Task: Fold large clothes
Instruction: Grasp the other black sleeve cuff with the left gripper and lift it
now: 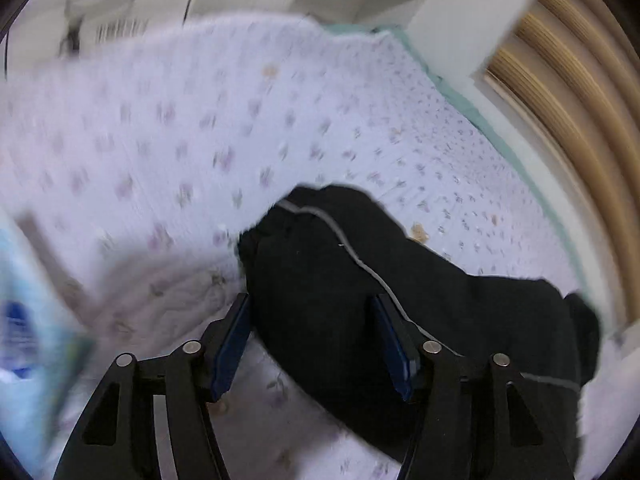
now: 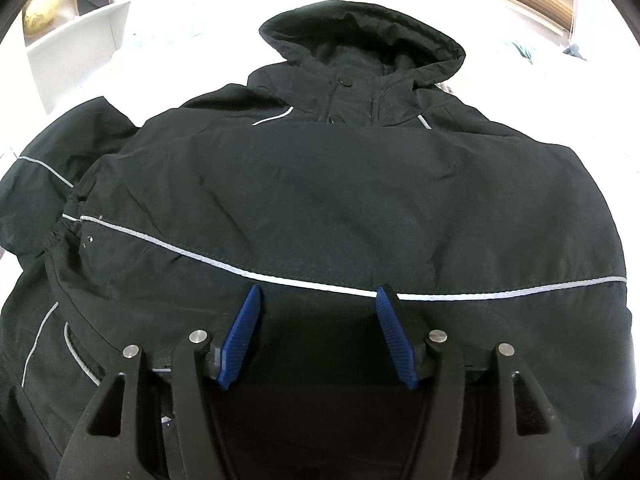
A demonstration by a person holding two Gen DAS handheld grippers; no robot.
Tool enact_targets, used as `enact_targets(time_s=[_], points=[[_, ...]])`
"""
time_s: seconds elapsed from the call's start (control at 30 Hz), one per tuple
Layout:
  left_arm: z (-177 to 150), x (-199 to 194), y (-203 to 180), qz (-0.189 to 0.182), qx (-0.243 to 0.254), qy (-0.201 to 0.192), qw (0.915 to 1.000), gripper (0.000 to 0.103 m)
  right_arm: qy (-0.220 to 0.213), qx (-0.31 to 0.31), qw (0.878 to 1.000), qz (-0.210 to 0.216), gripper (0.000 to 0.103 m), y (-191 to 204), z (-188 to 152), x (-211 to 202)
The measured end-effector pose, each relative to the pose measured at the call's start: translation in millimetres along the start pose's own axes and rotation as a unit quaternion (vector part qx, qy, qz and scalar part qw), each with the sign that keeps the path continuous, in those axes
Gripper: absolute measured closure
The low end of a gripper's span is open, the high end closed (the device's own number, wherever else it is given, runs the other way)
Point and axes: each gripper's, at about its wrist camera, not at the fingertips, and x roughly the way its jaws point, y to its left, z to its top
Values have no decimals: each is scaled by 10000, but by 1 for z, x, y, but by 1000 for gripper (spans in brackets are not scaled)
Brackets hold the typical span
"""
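Note:
A black hooded jacket (image 2: 320, 184) with grey reflective piping lies spread out, hood (image 2: 360, 40) at the far end. One sleeve is folded across its chest, with the elastic cuff (image 2: 68, 216) at the left. My right gripper (image 2: 318, 292) hovers open just above the piping, blue pads apart, nothing pinched. In the blurred left wrist view, a black sleeve (image 1: 340, 264) of the jacket lies on the floral bedspread (image 1: 200, 120). My left gripper (image 1: 310, 304) is open over the sleeve's end, and its pads do not press the fabric.
Wooden slats (image 1: 560, 100) run along the right side of the bed, beside a white panel (image 1: 472, 12). A blurred blue-and-white object (image 1: 24, 320) sits at the left edge. A white shelf (image 2: 80, 32) with a yellow round thing (image 2: 40, 8) stands far left.

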Motion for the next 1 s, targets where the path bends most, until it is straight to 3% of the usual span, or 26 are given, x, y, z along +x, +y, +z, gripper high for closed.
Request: enact_targets(time_s=[0.03, 0.1, 0.33, 0.37, 0.4, 0.43, 0.47, 0.57, 0.6, 0.67, 0.77, 0.83, 1.0], points=[[-2, 8, 4, -321, -216, 37, 9992, 34, -3, -13, 10000, -6, 39, 0, -1, 0], [-4, 15, 4, -537, -369, 46, 9979, 31, -12, -18, 10000, -17, 39, 0, -1, 0], [-2, 22, -6, -322, -69, -53, 9994, 34, -31, -32, 10000, -39, 38, 2, -1, -1], [-3, 20, -7, -283, -19, -84, 9996, 39, -32, -31, 10000, -36, 38, 1, -1, -1], [-3, 18, -8, -272, 32, -135, 9995, 62, -32, -33, 10000, -37, 38, 1, -1, -1], [-1, 15, -3, -320, 43, -146, 9994, 76, -32, -36, 10000, -37, 38, 1, -1, -1], [1, 11, -6, -346, 65, -199, 9992, 79, -33, -35, 10000, -37, 38, 1, -1, -1], [3, -19, -17, 141, 429, -842, 9954, 83, -36, -30, 10000, -30, 38, 1, -1, -1], [5, -31, -20, 539, 556, -1153, 9903, 83, -37, -32, 10000, -30, 38, 1, -1, -1], [10, -37, -21, 1259, 619, -1379, 9805, 83, -39, -36, 10000, -22, 38, 1, -1, -1], [13, -8, -19, 1660, 832, -885, 9786, 83, -52, -38, 10000, -20, 37, 1, -1, -1], [6, 4, -21, 1804, 1021, -778, 9752, 83, -55, -35, 10000, -11, 37, 1, -2, -1], [-3, -37, -47, 1049, 1320, -1146, 9790, 83, -67, -36, 10000, -9, 37, 0, -2, -1]])
